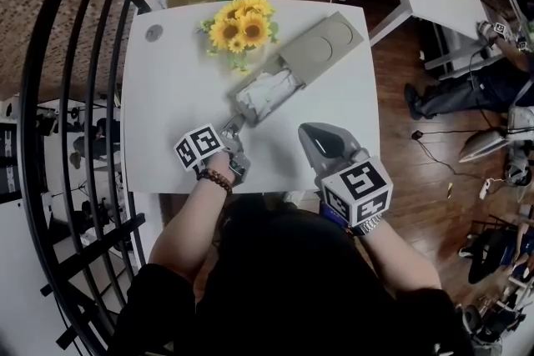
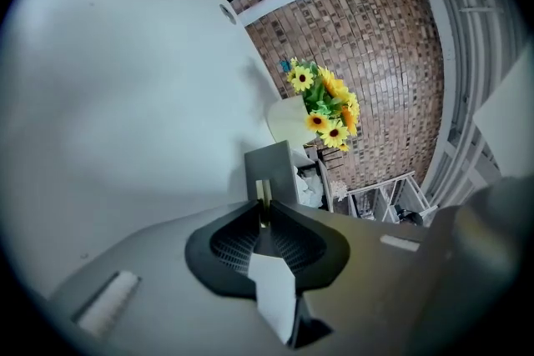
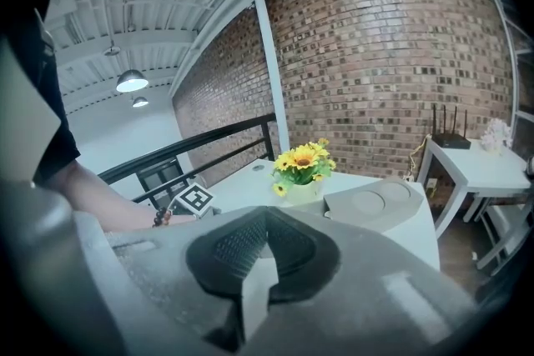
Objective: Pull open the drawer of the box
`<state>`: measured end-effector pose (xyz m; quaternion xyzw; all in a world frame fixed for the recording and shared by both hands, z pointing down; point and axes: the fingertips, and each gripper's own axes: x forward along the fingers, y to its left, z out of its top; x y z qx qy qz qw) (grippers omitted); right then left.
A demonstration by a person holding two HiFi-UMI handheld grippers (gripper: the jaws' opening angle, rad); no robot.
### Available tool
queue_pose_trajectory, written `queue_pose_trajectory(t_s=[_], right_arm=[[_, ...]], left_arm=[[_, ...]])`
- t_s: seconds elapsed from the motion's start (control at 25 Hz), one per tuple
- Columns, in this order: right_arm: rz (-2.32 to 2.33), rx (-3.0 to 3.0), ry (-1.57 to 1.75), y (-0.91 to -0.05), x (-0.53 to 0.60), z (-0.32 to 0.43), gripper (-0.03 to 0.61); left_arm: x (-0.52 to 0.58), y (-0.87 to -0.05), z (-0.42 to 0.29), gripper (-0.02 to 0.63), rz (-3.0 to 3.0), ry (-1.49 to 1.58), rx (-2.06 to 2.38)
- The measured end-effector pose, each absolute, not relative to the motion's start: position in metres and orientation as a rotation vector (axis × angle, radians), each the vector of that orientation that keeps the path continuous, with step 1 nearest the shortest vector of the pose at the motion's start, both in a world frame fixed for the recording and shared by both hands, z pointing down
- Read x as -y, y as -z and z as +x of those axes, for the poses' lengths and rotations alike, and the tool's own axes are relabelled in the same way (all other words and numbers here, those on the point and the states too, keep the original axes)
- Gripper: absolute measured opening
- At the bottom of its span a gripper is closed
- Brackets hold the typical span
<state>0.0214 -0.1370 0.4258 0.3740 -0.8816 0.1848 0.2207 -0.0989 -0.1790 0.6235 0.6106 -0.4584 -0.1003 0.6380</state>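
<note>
Pull step in hand, judged well along. Drawer drawn out of box toward 7 o'clock, white contents exposed. Left gripper pinched narrow on handle tab. Right gripper closed on nothing, at 5 o'clock. Next: short straight pull toward 7 o'clock, or let go.

— Where's the left gripper?
— At the front of the drawer, jaws pinched together on its handle. The forearm stretches toward it, with a bead bracelet on the wrist.
— And the right gripper?
— Right of the drawer and apart from it, jaws together with nothing between them.
</note>
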Motion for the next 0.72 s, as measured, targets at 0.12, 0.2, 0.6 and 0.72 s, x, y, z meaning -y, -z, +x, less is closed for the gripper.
queue_pose_trajectory(t_s=[0.12, 0.2, 0.6, 0.72], right_arm=[[1.037, 2.440, -0.508, -0.425, 0.138, 0.023, -0.009], [1.037, 2.443, -0.509, -0.423, 0.138, 0.024, -0.009], [1.037, 2.477, -0.516, -0.414, 0.126, 0.038, -0.009], [1.034, 2.494, -0.513, -0.412, 0.122, 0.045, -0.009]], left_arm=[[0.180, -0.624, -0.104, 0.043, 1.400, 0.214, 1.086], [0.181, -0.622, -0.109, 0.043, 1.405, 0.204, 1.112], [0.173, -0.583, -0.114, 0.014, 1.535, 0.127, 1.265], [0.170, -0.562, -0.104, 0.011, 1.625, 0.097, 1.293]])
